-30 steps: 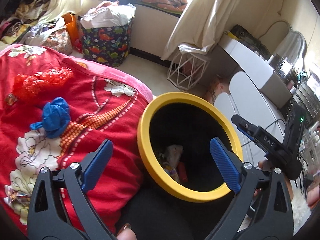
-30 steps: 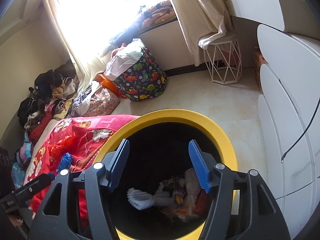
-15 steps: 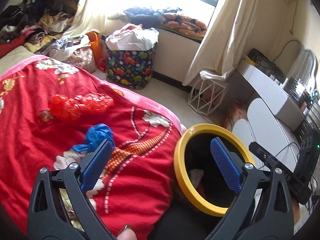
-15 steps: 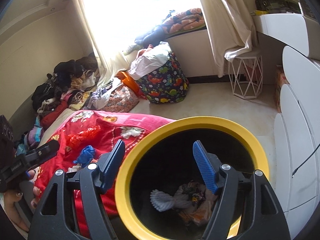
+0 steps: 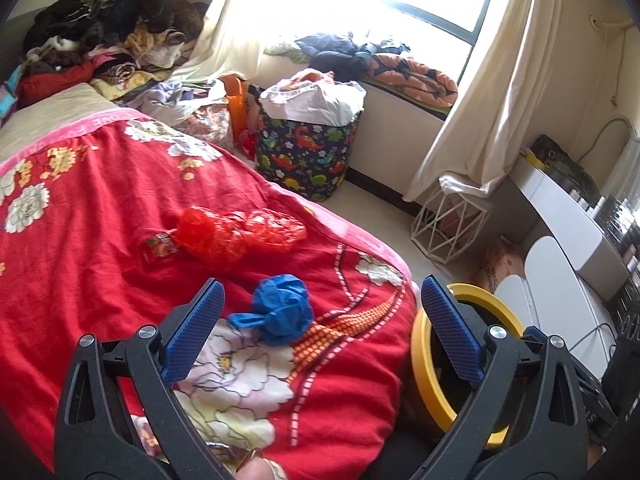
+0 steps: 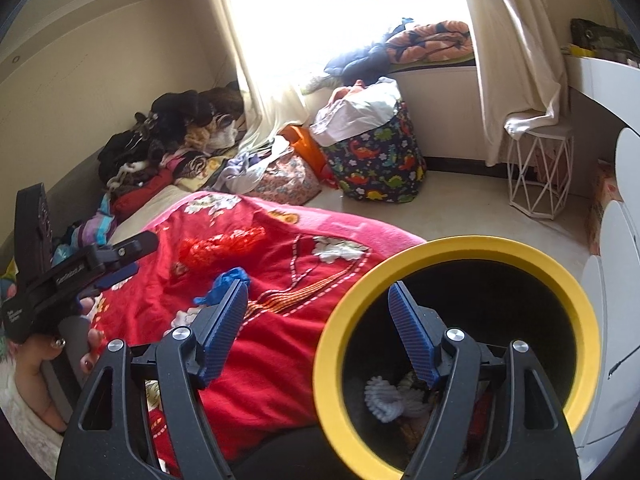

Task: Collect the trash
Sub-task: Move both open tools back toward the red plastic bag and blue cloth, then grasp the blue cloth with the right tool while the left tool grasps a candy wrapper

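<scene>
Landmark: yellow-rimmed bin [image 6: 452, 248], standing on the floor against the near edge of the bed.

Left gripper [image 5: 320, 332]: jaws wide apart, nothing between the pads. It points over the red floral blanket [image 5: 100, 248], away from the bin, whose rim shows just behind its right finger.

Right gripper [image 6: 320, 332]: jaws opening, no item between them. Its right finger hangs over the bin mouth; its left finger is over the blanket just beside the rim.

Trash inside the bin: a white knitted-looking wad [image 6: 384, 398] at the bottom, with mixed wrappers beside it; details too dark to tell.

Trash outside the bin, on the blanket:
- crumpled blue bag [image 5: 280, 312], near the bin, lying just ahead of the left gripper's open jaws, not touched.
- crumpled red plastic bag [image 5: 236, 236], farther from the bin than the blue one.
- small printed wrapper [image 5: 160, 246], touching the red bag on its far side from the bin.

Dinosaur-print hamper [image 6: 376, 164] stands on the floor well beyond the bin, below the window.
</scene>
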`<action>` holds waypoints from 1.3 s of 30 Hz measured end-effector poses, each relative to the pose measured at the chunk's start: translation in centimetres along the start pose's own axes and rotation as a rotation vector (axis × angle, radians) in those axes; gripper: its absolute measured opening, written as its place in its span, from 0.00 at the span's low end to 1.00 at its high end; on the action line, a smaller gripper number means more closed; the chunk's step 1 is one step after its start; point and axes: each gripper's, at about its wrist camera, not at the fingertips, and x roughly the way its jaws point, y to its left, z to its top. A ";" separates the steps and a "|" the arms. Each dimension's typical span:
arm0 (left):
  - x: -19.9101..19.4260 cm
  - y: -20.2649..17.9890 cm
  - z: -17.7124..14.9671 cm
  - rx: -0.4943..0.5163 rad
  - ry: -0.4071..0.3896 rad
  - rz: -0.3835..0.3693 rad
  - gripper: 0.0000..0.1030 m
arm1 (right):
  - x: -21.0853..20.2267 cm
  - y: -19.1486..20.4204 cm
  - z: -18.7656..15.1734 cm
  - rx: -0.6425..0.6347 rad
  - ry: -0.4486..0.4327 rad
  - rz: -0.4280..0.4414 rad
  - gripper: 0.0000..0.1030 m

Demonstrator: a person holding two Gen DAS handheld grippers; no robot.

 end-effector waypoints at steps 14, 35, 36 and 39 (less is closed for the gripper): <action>0.9 8.7 0.7 -0.101 0.022 0.139 0.80 | 7.0 6.8 -0.4 -0.156 0.126 0.103 0.73; 9.4 14.5 1.8 0.003 0.240 0.223 0.41 | 19.4 11.3 -0.5 -0.205 0.304 0.111 0.72; 9.6 14.7 1.8 -0.004 0.243 0.220 0.41 | 19.9 11.3 -0.6 -0.199 0.316 0.107 0.70; 9.8 14.9 1.8 -0.025 0.242 0.210 0.41 | 21.1 11.1 -1.1 -0.191 0.370 0.156 0.35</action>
